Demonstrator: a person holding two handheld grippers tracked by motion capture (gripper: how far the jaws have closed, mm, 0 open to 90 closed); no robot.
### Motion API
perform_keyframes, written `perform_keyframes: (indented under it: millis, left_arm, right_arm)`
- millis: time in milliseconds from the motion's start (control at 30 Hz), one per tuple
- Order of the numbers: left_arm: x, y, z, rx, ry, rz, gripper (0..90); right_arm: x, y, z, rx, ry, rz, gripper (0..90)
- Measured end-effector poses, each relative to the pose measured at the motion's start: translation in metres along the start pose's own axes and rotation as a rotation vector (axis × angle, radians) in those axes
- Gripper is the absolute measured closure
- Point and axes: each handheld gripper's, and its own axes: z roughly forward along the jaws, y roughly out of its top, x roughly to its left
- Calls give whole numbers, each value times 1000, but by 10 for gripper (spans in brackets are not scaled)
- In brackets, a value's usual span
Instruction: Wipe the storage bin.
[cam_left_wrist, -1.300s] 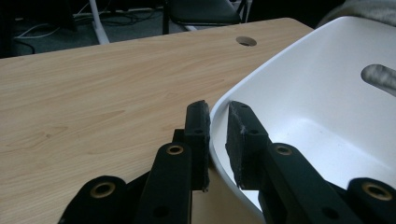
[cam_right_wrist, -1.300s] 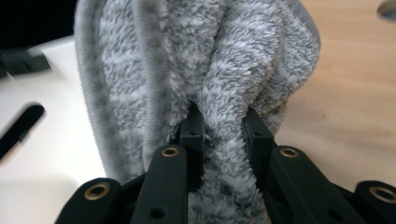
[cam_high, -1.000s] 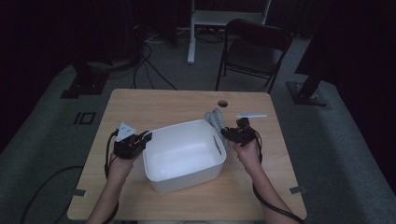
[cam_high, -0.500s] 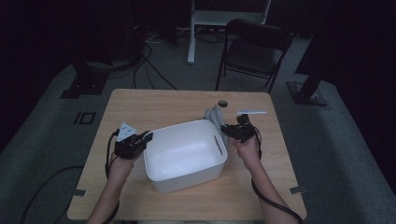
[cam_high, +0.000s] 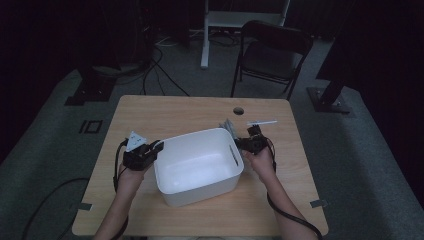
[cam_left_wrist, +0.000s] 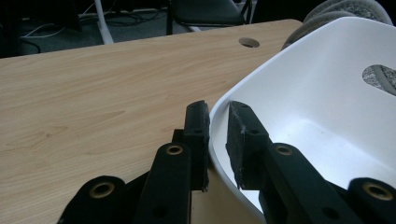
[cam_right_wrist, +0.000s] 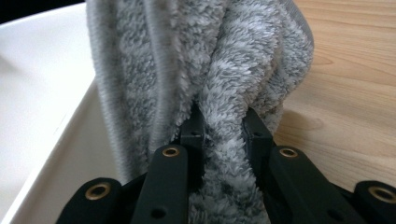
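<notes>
A white plastic tub (cam_high: 197, 165) stands in the middle of the wooden table (cam_high: 175, 112). My left gripper (cam_high: 156, 148) is shut on the tub's left rim; in the left gripper view its pads (cam_left_wrist: 196, 126) pinch the tub wall (cam_left_wrist: 299, 93), one outside and one inside. My right gripper (cam_high: 240, 143) sits at the tub's right rim, shut on a fold of a grey fluffy towel (cam_high: 227, 125). In the right gripper view the towel (cam_right_wrist: 210, 70) bulges up between the jaws of that gripper (cam_right_wrist: 223, 126), draped against the tub's outer edge (cam_right_wrist: 42, 70).
A thin white strip (cam_high: 262, 122) lies on the table behind my right hand, near a round cable hole (cam_high: 238, 110). A black folding chair (cam_high: 272, 50) and stand bases sit on the floor beyond the table's far edge.
My right gripper with the towel has sunk a little and edged toward the tub. The left gripper and the tub have stayed put.
</notes>
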Motion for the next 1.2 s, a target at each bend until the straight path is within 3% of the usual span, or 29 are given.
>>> perform_keyframes:
  millis: [167, 400, 700, 767, 833, 1000, 1200]
  left_arm:
    - [1, 0, 0, -2, -7, -3, 782]
    - [0, -1, 0, -9, -2, -7, 783]
    - [0, -1, 0, -9, -4, -6, 783]
    - [0, -1, 0, -9, -3, -6, 783]
    - [0, -1, 0, -9, -3, -7, 783]
    - [0, -1, 0, -9, -4, -7, 783]
    - [-1, -1, 0, -8, 2, -5, 783]
  right_arm:
    - [1, -4, -12, -48, -24, 6, 753]
    - [-2, -18, -51, -120, -54, 33, 753]
    - [0, -41, -106, -222, -24, 65, 753]
    - [2, -44, -116, -237, -42, 52, 753]
    - [5, -47, -125, -261, -14, 64, 753]
    - [19, -54, -139, -293, 45, 51, 753]
    - [36, -61, -138, -284, 43, 7, 753]
